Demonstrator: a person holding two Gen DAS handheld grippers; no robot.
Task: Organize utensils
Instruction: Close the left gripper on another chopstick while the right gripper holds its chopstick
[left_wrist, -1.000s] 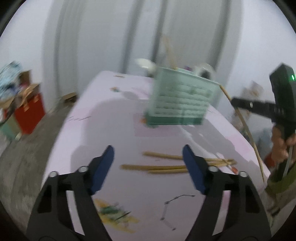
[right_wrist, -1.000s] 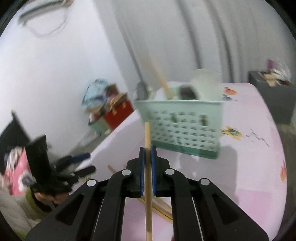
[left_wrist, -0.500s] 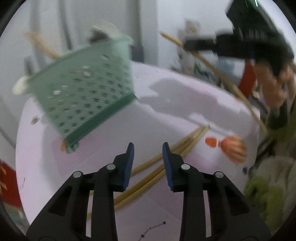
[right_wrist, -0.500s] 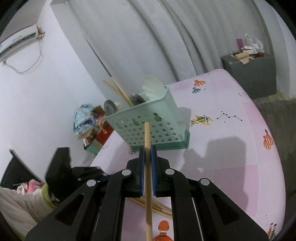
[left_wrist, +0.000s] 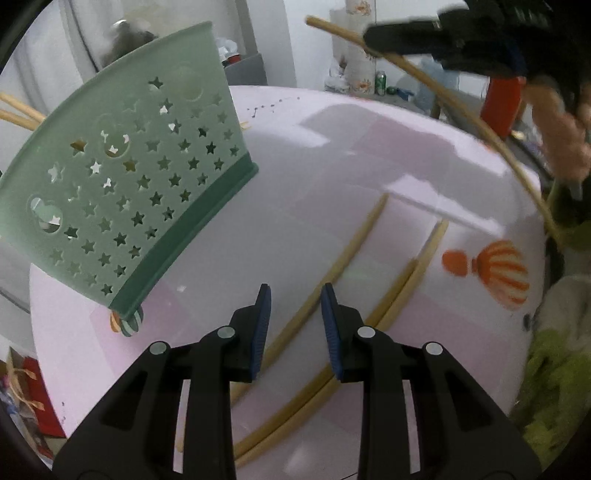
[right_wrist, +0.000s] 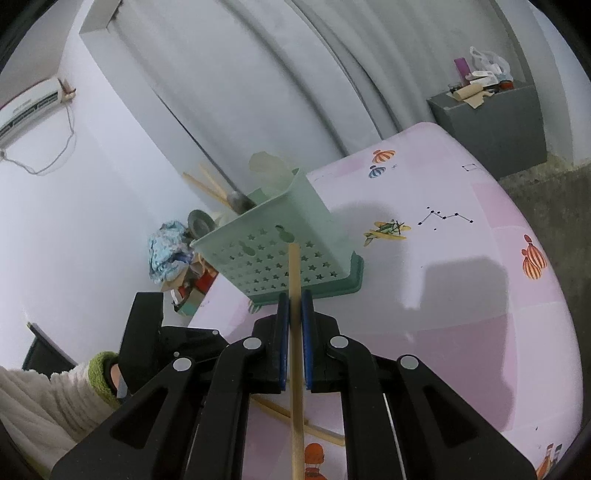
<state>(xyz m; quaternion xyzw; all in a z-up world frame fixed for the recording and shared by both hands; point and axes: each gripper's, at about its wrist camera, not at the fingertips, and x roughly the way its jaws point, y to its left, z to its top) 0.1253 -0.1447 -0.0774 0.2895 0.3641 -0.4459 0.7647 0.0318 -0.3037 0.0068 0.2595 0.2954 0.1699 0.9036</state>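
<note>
A green star-punched basket (left_wrist: 122, 177) stands on the pink table (left_wrist: 332, 155); it also shows in the right wrist view (right_wrist: 280, 251), holding chopsticks and spoons. Three wooden chopsticks (left_wrist: 351, 251) lie on the table. My left gripper (left_wrist: 295, 295) hangs just above them, jaws partly open and empty, straddling one chopstick. My right gripper (right_wrist: 294, 306) is shut on a wooden chopstick (right_wrist: 294, 280), held in the air and pointing toward the basket. That gripper and its chopstick (left_wrist: 461, 110) show at the upper right of the left wrist view.
A grey cabinet (right_wrist: 491, 118) with clutter stands past the table's far end. Boxes and a cloth bundle (right_wrist: 170, 251) sit on the floor to the left. The table edge curves off at the right (left_wrist: 535, 221), beside green and white clothing.
My left gripper swung toward the loose chopsticks, narrowed its jaws and dropped close over them. My right gripper rose and tilted, still holding its chopstick.
</note>
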